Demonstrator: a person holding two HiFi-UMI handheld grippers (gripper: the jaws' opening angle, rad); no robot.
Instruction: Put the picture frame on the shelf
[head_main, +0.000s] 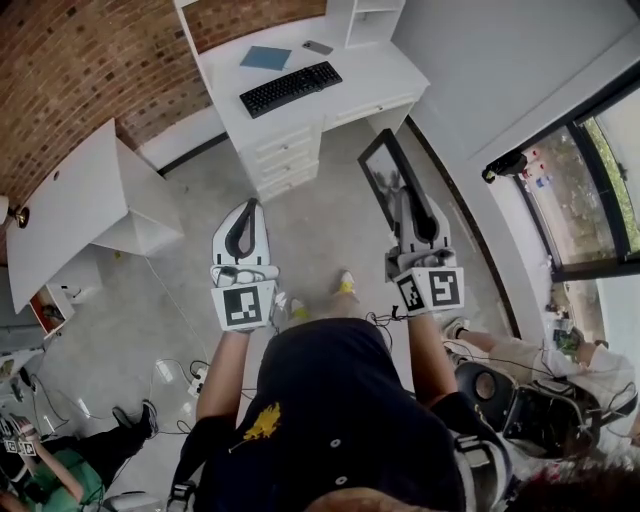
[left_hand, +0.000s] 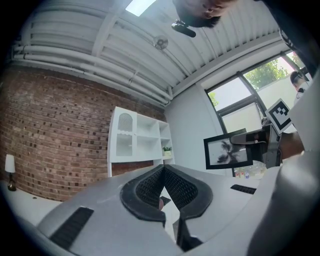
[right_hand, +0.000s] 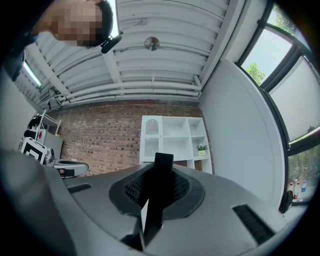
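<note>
The black picture frame (head_main: 380, 176) stands on edge between the jaws of my right gripper (head_main: 404, 196), which is shut on its lower side. In the right gripper view the frame (right_hand: 158, 192) shows edge-on as a dark bar between the pads. From the left gripper view its picture side (left_hand: 227, 152) is seen, held out at the right. My left gripper (head_main: 251, 206) is shut with nothing in it, its tips meeting (left_hand: 163, 168). The white cubby shelf (right_hand: 173, 139) stands ahead against the brick wall, also seen as the shelf (left_hand: 139, 139) and the shelf (head_main: 366, 20).
A white desk (head_main: 383, 70) with drawers carries a black keyboard (head_main: 290, 88), a blue pad (head_main: 265, 57) and a phone (head_main: 317, 46). A second white table (head_main: 70, 208) is at the left. A seated person (head_main: 560, 372) is at the lower right, another person (head_main: 60, 472) at the lower left. Cables lie on the floor.
</note>
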